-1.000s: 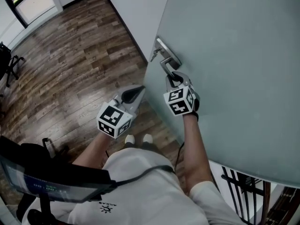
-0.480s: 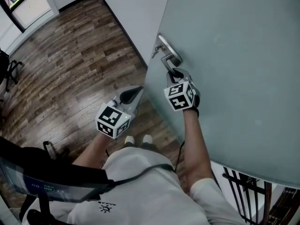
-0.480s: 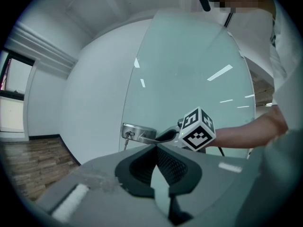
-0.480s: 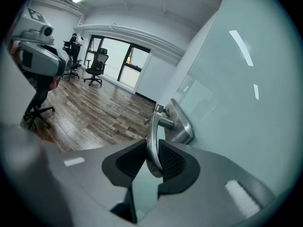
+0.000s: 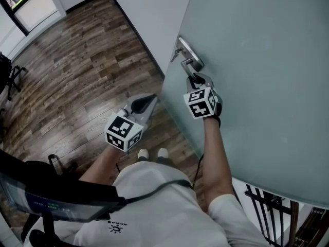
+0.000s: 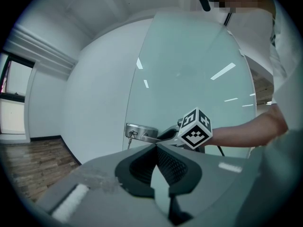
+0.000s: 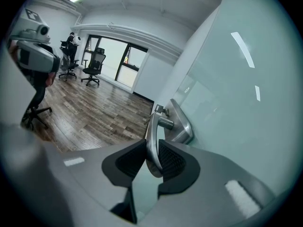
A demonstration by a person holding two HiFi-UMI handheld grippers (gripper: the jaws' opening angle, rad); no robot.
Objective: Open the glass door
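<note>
**No legible writing**

The cubes on the left gripper (image 5: 152, 98) and the right gripper (image 5: 193, 80) carry only black-and-white square patterns. A small dark print on the white shirt (image 5: 117, 225) and pale figures on the dark display (image 5: 49, 206) are too small to read.

Frosted glass door (image 5: 257, 60), brushed-metal handle (image 7: 151, 126), glossy wood floor (image 5: 77, 60)

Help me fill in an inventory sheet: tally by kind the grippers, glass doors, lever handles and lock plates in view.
grey two-jaw grippers: 2 (left gripper, right gripper)
frosted glass door: 1
silver metal lever handle: 1
silver metal lock plate: 1
Total: 5
</note>
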